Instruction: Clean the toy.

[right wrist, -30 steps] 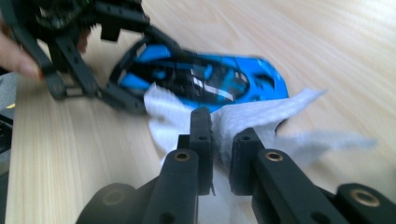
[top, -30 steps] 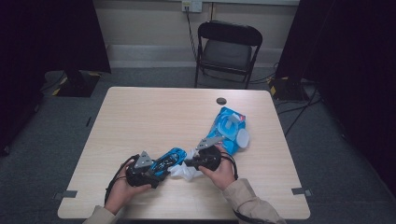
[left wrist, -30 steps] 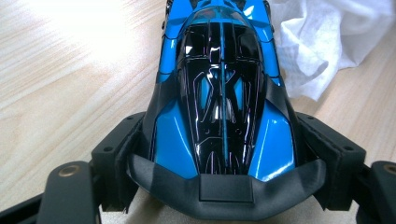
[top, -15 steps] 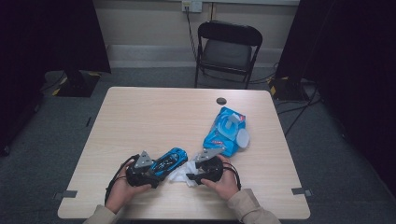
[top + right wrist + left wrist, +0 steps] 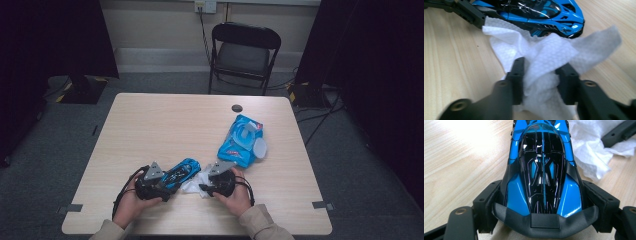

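Note:
A blue and black toy car [image 5: 181, 172] rests near the table's front edge, its tail clamped between the pads of my left gripper [image 5: 161, 183]. In the left gripper view both pads press the sides of the car [image 5: 544, 170]. A crumpled white wipe [image 5: 192, 184] lies just right of the car. My right gripper [image 5: 205, 187] points left at it. Its jaws have just been closing, and in the right gripper view the wipe [image 5: 546, 57] is bunched between the two pads, touching both. The nose of the car [image 5: 539, 12] lies just beyond the wipe.
An open blue pack of wipes [image 5: 241, 142] lies right of centre on the wooden table [image 5: 165, 125]. A small dark round object [image 5: 236, 108] sits near the far edge. A black folding chair [image 5: 242, 50] stands behind the table.
My right gripper has come down and toward the table's front edge, away from the wipes pack, and its jaws now sit around the white wipe. The left gripper and the car have stayed put.

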Tool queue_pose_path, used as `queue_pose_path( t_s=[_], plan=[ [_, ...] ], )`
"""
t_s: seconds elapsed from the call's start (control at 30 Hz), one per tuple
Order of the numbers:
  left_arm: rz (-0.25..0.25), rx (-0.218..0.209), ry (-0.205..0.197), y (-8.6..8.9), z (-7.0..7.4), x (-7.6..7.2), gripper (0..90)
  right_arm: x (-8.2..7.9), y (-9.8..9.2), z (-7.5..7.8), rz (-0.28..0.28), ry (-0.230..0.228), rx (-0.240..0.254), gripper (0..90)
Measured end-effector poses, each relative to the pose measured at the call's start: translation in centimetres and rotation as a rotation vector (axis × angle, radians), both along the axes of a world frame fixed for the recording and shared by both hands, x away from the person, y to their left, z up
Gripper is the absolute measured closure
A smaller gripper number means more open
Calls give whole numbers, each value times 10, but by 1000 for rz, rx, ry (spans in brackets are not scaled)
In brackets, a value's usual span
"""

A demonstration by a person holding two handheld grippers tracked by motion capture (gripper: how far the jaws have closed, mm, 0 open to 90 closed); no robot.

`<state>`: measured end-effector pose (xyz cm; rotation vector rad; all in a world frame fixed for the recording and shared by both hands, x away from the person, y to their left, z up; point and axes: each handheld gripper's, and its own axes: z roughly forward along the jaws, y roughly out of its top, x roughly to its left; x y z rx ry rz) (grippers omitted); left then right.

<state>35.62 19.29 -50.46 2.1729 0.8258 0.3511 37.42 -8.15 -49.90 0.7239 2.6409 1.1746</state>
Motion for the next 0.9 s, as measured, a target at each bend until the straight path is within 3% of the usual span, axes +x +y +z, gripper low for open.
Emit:
queue_pose_path(
  t_s=[0.17, 0.5, 0.7, 0.9],
  plan=[
    [0, 0, 0, 0, 0, 0, 235, -3, 4, 2, 21, 25, -3, 827],
    [0, 0, 0, 0, 0, 0, 235, 1, 5, 5, -8, 85, 5, 862],
    [0, 0, 0, 0, 0, 0, 235, 5, 5, 30, -3, 81, 112, 864],
    [0, 0, 0, 0, 0, 0, 235, 8, 16, 51, 10, 54, 153, 864]
  ],
)
